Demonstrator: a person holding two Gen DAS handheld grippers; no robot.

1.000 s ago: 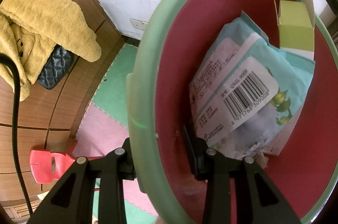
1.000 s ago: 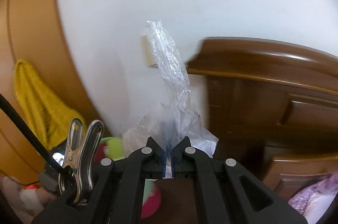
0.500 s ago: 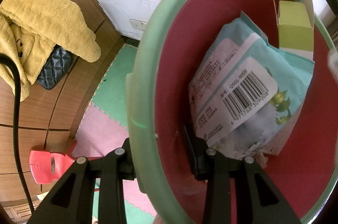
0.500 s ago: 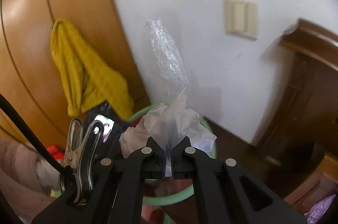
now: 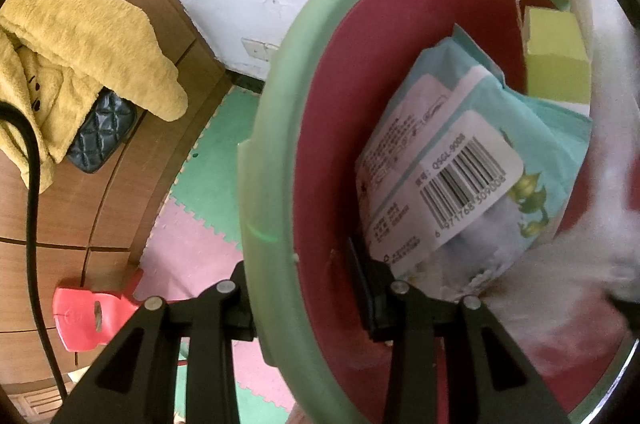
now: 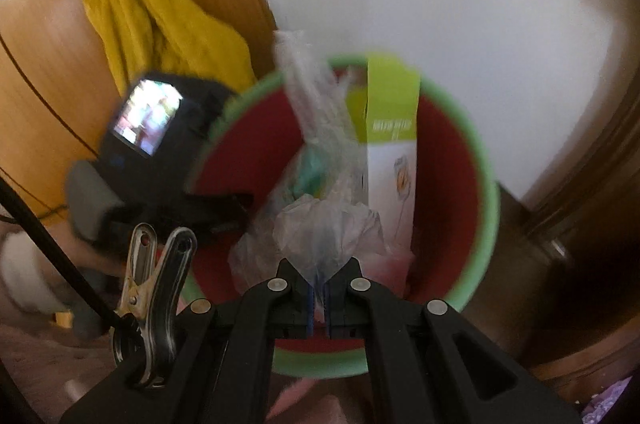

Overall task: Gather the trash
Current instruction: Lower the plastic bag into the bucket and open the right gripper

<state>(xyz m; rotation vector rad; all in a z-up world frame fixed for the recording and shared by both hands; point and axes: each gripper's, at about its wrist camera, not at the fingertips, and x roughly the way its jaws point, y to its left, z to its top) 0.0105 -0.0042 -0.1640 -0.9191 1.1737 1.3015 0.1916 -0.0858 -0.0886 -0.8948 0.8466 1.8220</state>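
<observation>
My left tongs [image 5: 302,288] clench the green rim of the bin [image 5: 272,128], one finger outside, one inside the red wall. In the bin lies a teal packet [image 5: 472,176] whose white label reads "QSGL-9008" over a barcode starting 6 971768; a lime box [image 5: 556,56] stands behind it. My right tongs [image 6: 319,282] grasp a crumpled clear bag [image 6: 320,224] just above the bin.
</observation>
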